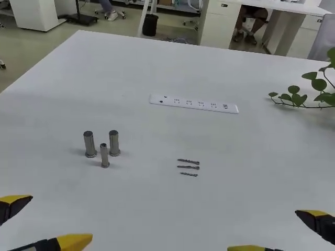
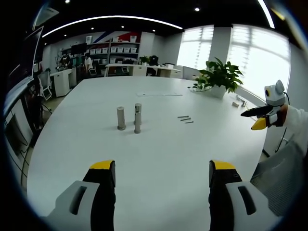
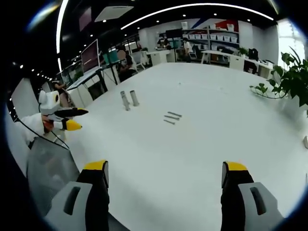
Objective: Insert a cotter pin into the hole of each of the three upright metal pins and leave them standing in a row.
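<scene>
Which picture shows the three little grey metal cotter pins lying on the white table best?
The head view: the three small grey metal cotter pins lie side by side, each easy to count. The left gripper view and the right gripper view show the cotter pins as tiny, far-off slivers.

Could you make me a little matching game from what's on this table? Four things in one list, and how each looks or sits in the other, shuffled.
Things:
1. metal pins
2. cotter pins
3. power strip
4. plant

Descriptions:
A. green leaves, far right
B. standing upright in a cluster
C. white, long and flat
D. small, lying side by side

Pairs: 1-B, 2-D, 3-C, 4-A.
</scene>
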`<move>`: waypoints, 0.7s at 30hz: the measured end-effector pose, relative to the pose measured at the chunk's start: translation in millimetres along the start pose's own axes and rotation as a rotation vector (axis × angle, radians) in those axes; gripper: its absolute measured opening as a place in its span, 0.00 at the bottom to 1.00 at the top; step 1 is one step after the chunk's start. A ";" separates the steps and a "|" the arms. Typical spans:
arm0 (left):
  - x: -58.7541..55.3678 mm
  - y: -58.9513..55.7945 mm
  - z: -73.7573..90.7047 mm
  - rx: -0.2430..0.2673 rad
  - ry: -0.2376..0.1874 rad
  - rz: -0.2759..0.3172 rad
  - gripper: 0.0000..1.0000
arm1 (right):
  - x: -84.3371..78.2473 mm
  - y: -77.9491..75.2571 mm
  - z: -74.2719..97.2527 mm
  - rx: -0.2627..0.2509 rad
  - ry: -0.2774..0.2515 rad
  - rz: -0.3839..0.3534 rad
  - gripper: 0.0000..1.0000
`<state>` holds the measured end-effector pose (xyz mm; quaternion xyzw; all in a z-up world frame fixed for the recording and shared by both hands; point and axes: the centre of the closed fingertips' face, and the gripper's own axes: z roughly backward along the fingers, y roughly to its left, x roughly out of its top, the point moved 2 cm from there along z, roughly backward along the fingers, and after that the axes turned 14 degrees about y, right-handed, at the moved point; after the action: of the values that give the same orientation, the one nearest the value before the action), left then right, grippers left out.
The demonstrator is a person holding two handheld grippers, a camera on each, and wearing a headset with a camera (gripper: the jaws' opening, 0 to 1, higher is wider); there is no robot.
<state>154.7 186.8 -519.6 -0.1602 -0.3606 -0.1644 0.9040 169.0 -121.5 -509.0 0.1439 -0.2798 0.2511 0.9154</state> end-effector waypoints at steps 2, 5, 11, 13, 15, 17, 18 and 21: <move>1.9 -0.2 -1.8 0.000 -0.003 -0.004 0.77 | -0.4 0.1 0.1 0.002 0.001 -0.004 0.96; 7.3 -1.3 -5.3 -0.021 -0.025 0.018 0.72 | -1.5 -0.3 0.9 0.001 0.000 -0.010 0.96; 13.5 0.9 -11.8 -0.022 -0.025 0.017 0.71 | -3.2 -3.1 2.0 0.000 0.004 -0.013 0.96; 15.1 1.2 -11.9 -0.023 -0.029 0.016 0.70 | -3.5 -3.8 2.4 -0.002 0.005 -0.015 0.95; 16.7 1.5 -12.1 -0.025 -0.032 0.017 0.70 | -3.4 -3.9 2.8 -0.002 0.004 -0.015 0.95; 17.4 2.0 -12.1 -0.024 -0.032 0.015 0.70 | -3.6 -4.1 2.9 -0.003 0.004 -0.016 0.95; 17.8 2.3 -12.0 -0.025 -0.032 0.014 0.70 | -3.5 -3.8 2.9 -0.004 0.006 -0.015 0.95; 18.4 3.2 -11.6 -0.025 -0.033 0.013 0.70 | -3.2 -2.6 3.2 -0.004 0.005 -0.014 0.95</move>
<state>175.7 181.6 -515.1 -0.1766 -0.3724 -0.1603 0.8969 166.7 -126.2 -508.6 0.1434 -0.2770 0.2443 0.9181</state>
